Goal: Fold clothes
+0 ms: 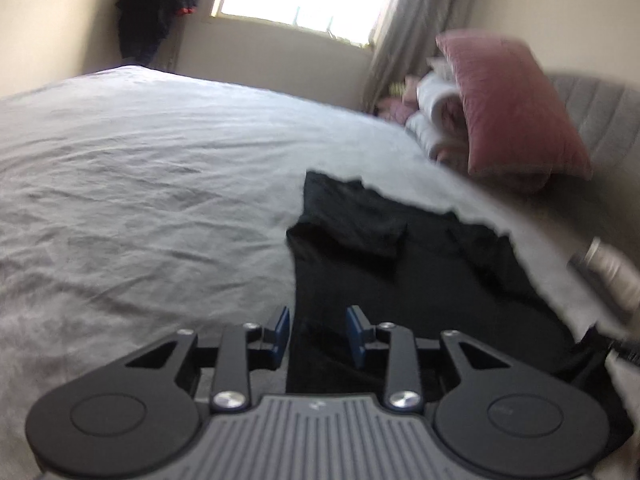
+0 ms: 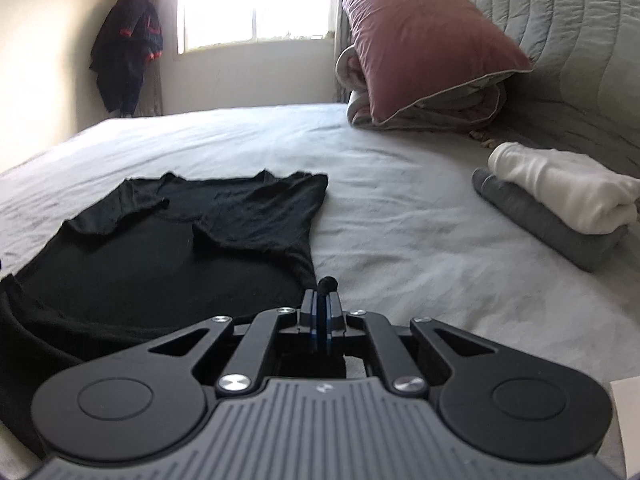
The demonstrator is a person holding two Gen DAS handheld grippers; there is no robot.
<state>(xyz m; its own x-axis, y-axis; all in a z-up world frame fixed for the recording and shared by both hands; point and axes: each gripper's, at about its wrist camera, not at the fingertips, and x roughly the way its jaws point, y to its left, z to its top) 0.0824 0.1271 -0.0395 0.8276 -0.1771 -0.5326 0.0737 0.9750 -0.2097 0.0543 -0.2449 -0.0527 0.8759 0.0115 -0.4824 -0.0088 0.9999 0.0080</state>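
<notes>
A black T-shirt (image 2: 180,240) lies flat on the grey bed sheet (image 2: 400,208) with both sleeves folded inward over its body. My right gripper (image 2: 322,312) is shut at the shirt's lower right corner, and a small nub of black cloth pokes out above its pads. In the blurred left wrist view the same T-shirt (image 1: 400,264) stretches away from my left gripper (image 1: 319,332). That gripper stands open over the shirt's lower left edge, with black cloth seen in the gap between its blue pads (image 1: 282,330).
A pink pillow (image 2: 424,40) rests on a folded quilt (image 2: 424,108) against the grey padded headboard (image 2: 580,40). Folded grey and white clothes (image 2: 560,200) are stacked at the right. A dark jacket (image 2: 126,48) hangs in the corner beside the window (image 2: 256,0). Bare sheet (image 1: 140,180) spreads left.
</notes>
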